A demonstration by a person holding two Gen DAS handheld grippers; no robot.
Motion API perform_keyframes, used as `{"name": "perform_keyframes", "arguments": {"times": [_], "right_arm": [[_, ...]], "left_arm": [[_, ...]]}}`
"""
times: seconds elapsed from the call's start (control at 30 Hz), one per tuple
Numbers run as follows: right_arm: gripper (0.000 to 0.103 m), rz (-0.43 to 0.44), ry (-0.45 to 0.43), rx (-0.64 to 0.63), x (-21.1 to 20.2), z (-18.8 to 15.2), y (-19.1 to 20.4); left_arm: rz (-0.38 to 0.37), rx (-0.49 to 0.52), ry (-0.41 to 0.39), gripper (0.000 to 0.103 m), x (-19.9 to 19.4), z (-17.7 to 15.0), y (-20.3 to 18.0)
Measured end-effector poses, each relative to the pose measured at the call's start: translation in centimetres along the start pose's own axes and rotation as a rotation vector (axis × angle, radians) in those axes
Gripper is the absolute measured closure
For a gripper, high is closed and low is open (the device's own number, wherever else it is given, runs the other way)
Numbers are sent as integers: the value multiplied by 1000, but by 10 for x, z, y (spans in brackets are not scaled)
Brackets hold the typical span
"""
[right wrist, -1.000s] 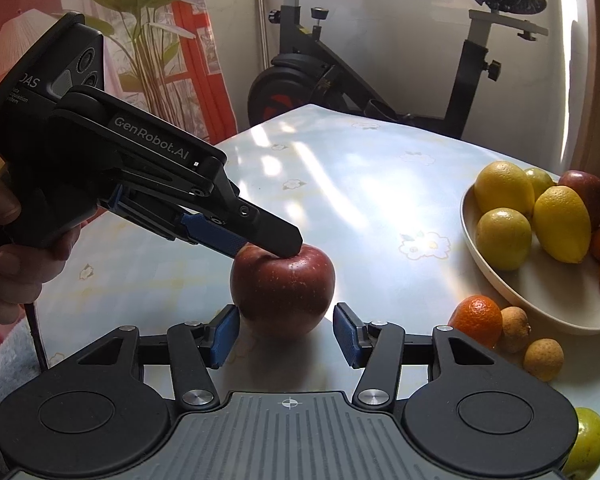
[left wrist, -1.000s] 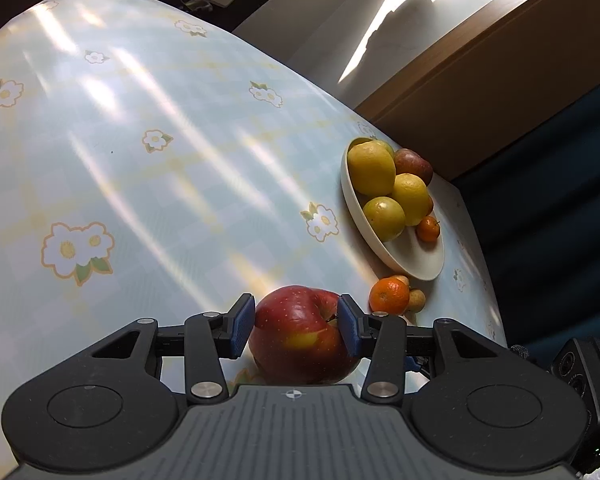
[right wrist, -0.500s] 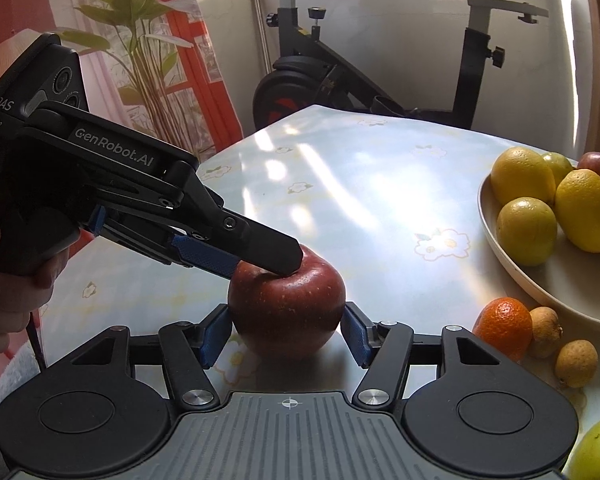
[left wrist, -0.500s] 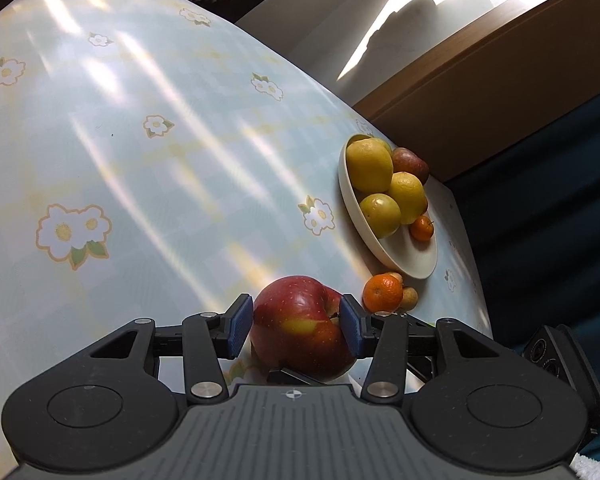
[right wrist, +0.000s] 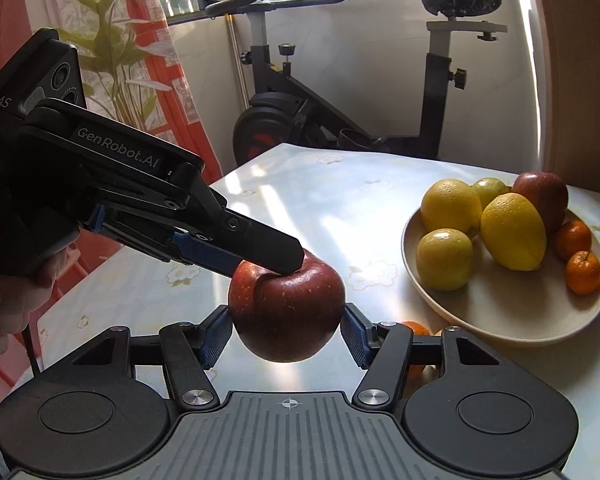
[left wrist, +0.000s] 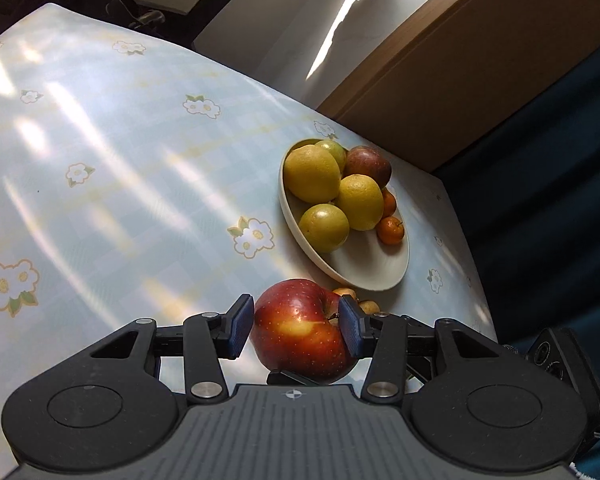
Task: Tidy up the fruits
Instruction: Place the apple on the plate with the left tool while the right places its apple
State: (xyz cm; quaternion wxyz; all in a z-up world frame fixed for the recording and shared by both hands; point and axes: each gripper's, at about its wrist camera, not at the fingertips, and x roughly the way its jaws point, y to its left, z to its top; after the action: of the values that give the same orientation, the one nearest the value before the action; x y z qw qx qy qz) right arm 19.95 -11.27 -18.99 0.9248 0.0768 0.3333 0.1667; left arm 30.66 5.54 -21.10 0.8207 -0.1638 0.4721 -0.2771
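Apple held by both grippers, bowl ahead

Left gripper (left wrist: 296, 330) and right gripper (right wrist: 286, 336) clamp the apple (right wrist: 286, 312); the bowl (right wrist: 452, 312) lies right of centre, partly free.

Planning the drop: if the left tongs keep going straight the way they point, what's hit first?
Probably the small fruits just behind the held apple, then the bowl; depth is unclear.

Both grippers are matte black with blue ribbed pads (right wrist: 216, 334) and silver screws; the left gripper (right wrist: 260, 258) reads "GenRobot.AI".
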Motion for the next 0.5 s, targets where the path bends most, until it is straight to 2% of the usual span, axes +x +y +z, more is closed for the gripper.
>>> {"name": "perform_keyframes", "arguments": {"times": [0.23,0.5], "right_arm": [[48,-92,-51,-7,-24,18,-58],[47,-148,-30,48,-25,5,-114]], "left_arm": [[-18,107,13,54,37,39,-59],[-7,153,95,56,99,60,-99]]}}
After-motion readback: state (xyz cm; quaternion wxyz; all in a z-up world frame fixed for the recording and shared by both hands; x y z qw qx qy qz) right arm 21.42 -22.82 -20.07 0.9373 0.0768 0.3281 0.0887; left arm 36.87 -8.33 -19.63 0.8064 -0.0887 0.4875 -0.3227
